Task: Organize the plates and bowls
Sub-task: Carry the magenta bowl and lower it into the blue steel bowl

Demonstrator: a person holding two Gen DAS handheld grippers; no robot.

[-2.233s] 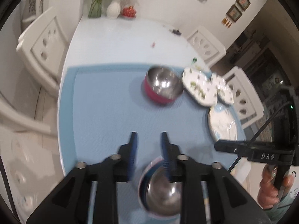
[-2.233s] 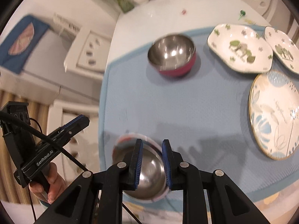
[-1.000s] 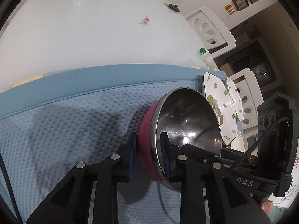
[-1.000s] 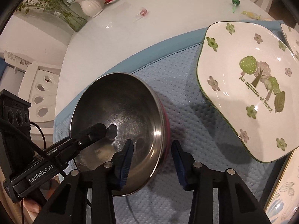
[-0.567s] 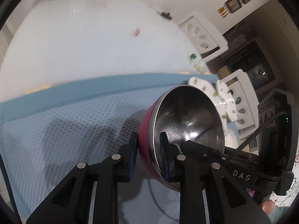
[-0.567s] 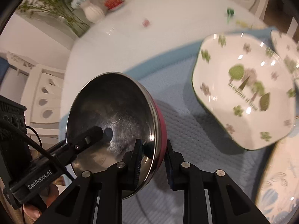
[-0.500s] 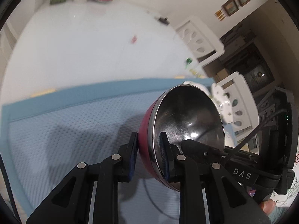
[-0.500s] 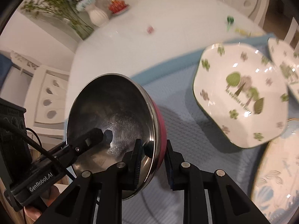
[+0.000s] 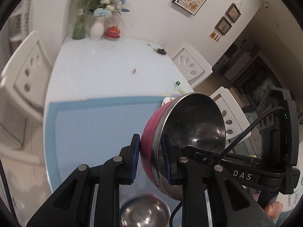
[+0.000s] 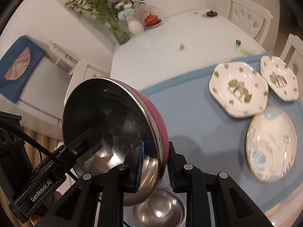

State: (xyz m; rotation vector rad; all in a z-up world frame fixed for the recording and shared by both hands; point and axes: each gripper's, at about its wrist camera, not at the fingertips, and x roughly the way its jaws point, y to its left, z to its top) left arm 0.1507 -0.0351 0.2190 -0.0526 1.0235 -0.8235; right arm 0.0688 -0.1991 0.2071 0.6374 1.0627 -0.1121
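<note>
A red bowl [image 9: 193,128] with a steel inside hangs tilted in the air above the blue mat [image 9: 94,124]. My left gripper [image 9: 151,141] is shut on its near rim, one pad outside and one inside. In the right wrist view my right gripper [image 10: 155,151] is shut on the opposite rim of the same red bowl [image 10: 113,117]. A second steel bowl [image 10: 159,210] sits on the mat below. Two white plates with green prints [image 10: 238,90] [image 10: 278,79] and a round blue-patterned plate [image 10: 270,145] lie on the mat's right side.
The white table [image 9: 106,71] carries flower vases [image 9: 96,28], a red lidded jar [image 9: 113,32] and small scattered bits. White chairs [image 9: 22,71] [image 9: 191,64] stand around it. A person's fingers show at the lower edges, on the grippers' handles.
The right gripper closed on the red bowl's rim. Both grippers then lifted the bowl off the mat, and much more of the table and room has come into view.
</note>
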